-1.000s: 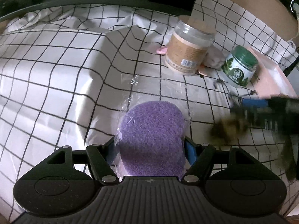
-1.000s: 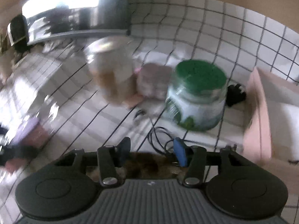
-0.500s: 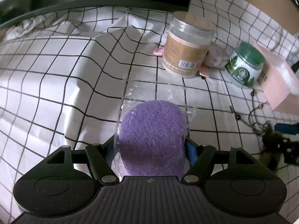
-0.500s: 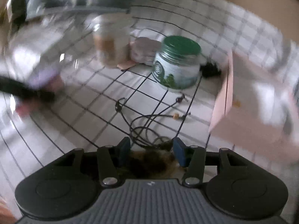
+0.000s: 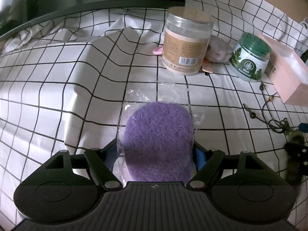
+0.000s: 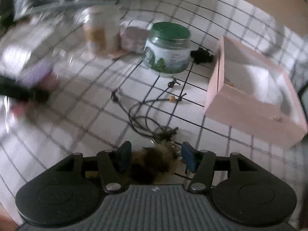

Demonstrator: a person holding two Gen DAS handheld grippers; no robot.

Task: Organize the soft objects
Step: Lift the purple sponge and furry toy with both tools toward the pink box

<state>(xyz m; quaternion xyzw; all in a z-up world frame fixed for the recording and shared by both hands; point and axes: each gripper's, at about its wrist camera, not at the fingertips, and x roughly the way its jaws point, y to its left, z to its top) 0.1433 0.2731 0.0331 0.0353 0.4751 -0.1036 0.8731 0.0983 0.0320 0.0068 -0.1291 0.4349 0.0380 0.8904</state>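
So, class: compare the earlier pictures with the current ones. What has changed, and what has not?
Both grippers have just been opening. The left gripper has the bagged purple sponge between its jaws; the right gripper has the brown furry keychain, its pads now clear of it. The right one swung towards the pink box. The jars stayed put.

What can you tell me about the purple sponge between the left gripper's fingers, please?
The purple sponge is a rounded, flattish pad with a coarse, porous, fibrous look, sealed in a clear crinkled plastic wrapper that extends beyond its far edge. It lies flat on the black-gridded white cloth, between the fingers of the left gripper, whose jaws have just been opening and stand wide beside the wrapper.
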